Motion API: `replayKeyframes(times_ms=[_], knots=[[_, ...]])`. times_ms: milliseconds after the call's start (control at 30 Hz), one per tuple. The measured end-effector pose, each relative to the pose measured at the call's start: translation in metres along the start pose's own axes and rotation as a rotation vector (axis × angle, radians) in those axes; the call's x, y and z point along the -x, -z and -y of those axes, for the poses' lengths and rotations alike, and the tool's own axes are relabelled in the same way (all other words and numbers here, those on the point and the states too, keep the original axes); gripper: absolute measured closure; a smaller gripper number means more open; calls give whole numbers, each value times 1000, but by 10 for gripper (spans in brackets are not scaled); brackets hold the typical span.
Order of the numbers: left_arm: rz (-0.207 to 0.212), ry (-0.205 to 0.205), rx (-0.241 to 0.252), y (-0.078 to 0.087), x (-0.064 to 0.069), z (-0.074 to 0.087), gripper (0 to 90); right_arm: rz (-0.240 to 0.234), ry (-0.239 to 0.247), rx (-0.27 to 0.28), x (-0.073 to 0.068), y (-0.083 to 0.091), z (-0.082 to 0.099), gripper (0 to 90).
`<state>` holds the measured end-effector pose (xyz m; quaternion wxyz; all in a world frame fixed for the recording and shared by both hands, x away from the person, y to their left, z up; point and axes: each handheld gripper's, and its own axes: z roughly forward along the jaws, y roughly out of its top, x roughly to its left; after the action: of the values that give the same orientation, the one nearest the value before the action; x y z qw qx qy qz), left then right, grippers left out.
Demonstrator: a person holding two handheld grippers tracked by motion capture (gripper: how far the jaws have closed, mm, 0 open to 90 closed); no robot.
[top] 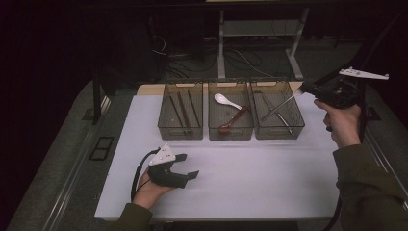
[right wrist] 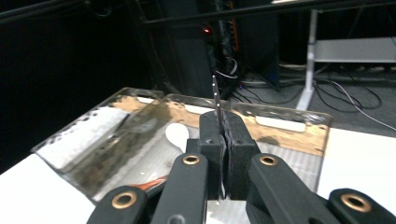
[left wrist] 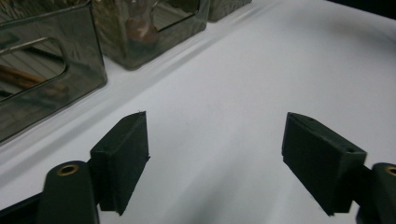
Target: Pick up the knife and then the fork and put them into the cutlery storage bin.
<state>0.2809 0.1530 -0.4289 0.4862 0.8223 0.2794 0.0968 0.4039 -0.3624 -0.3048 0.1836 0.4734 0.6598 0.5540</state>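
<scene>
1. Right gripper: jaws clamped on a thin silver metal rod, seemingly a chopstick, pinched at one end.
2. Rod, position: it slants from the gripper down-left, its far tip over the rightmost clear smoky plastic bin, which already holds similar sticks.
3. Rod, right gripper view: it stands thin between the pads.
4. Left gripper: jaws spread, nothing between them, low over the white table mat, well apart from the bins; the right hand is far nearer.

Overhead and jaw-close views, perhaps sharing bins
</scene>
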Motion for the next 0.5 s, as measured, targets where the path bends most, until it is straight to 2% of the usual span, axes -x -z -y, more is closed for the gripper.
replayKeyframes(times_ms=[100,233,500], knots=[[0,-1,-11,2,-2,3,173,29,-9,-17,11,-6,2,874],[-8,-1,-17,1,-2,3,134,59,-18,-72,20,-22,9,873],[-19,5,-20,-2,-2,4,47,78,-38,-164,29,-51,25,873]])
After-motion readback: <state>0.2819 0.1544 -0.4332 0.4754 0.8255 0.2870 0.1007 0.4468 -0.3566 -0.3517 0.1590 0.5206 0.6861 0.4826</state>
